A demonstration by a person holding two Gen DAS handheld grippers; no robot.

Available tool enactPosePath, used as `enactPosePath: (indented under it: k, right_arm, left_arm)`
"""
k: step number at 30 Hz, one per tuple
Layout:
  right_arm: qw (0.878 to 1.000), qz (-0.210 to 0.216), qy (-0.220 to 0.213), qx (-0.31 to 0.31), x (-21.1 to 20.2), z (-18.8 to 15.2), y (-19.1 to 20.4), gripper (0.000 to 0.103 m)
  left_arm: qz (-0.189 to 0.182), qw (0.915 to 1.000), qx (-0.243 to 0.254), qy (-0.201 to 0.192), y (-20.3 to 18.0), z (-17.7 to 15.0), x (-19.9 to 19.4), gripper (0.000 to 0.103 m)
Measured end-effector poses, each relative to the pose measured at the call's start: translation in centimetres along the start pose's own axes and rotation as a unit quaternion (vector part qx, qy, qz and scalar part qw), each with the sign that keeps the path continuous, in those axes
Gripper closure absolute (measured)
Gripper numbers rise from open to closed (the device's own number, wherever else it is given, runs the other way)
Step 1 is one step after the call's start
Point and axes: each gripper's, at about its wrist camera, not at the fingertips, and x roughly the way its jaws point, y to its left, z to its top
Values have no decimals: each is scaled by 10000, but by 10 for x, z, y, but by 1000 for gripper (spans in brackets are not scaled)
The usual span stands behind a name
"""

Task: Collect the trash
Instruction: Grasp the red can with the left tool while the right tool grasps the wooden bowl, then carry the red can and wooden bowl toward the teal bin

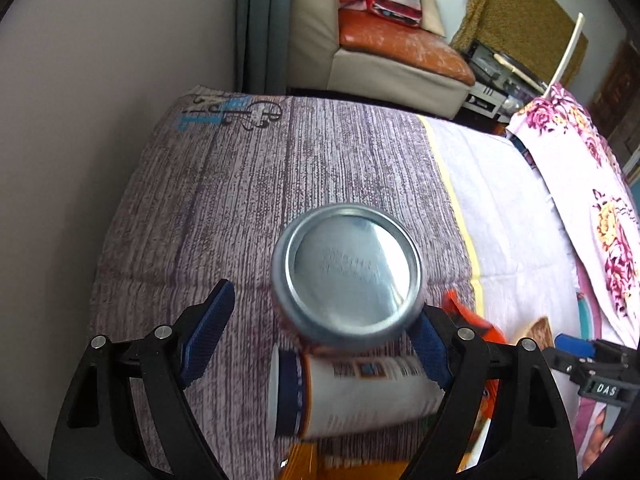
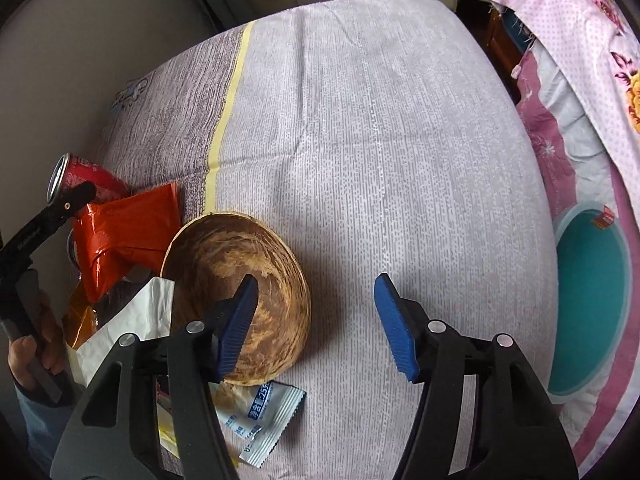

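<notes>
Left wrist view: left gripper spread, soda can loose between pads.
Right gripper: spread, empty.
Remaining: orange wrapper, sachet uncollected.

Wall: standing pale and plain on the left.
Curtain: hanging grey-blue beside the wall.
Sofa: sitting cream, carrying orange cushions.
Bedsheet: spreading grey-striped under daylight.
Floral quilt: lying along the right.
</notes>
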Motion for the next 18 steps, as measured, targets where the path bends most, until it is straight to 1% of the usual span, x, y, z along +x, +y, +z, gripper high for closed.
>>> enactPosePath:
  k: [4,6,7,9,10,11,12,13,14,16,18]
  right_arm:
    - [9999,102,42,-25,9,1,2,53]
    - [9999,153,-21,-62,12,0,4,54]
    - [9998,173,-62,-78,13,0,5,54]
    - [9996,216,-160,-78,15,-2,4,54]
    - [9995,221,-210,-82,15,-3,5,56]
    - [9993,204,-283,-137,15,-4,6,60]
    - [9992,193,-301,-179,16,-4,7,77]
    - [9991,220,-308,-205,16,-5,8,89]
    - [9990,263,-312,-198,15,-5,8,92]
    - [9983,298,-463,-191,8,-6,8,96]
    - [9977,291,-594,-172,-1,-6,8,97]
  left_arm:
    - [-58,10000,-43,17,-1,3,8,20]
    - [-56,10000,-18,6,-1,4,9,37]
    - [-29,10000,5,20,-2,6,11,41]
    - [91,9999,20,-68,0,6,8,41]
    - [144,9998,25,-108,0,6,6,41]
    - [185,9997,14,-152,1,5,3,41]
    - [204,9996,-17,-199,1,5,-1,41]
    - [203,9995,-47,-257,2,5,-7,41]
    - [206,9993,-61,-312,2,5,-12,41]
    - [230,9985,-73,-488,2,5,-27,41]
    - [188,9980,-87,-597,1,7,-39,41]
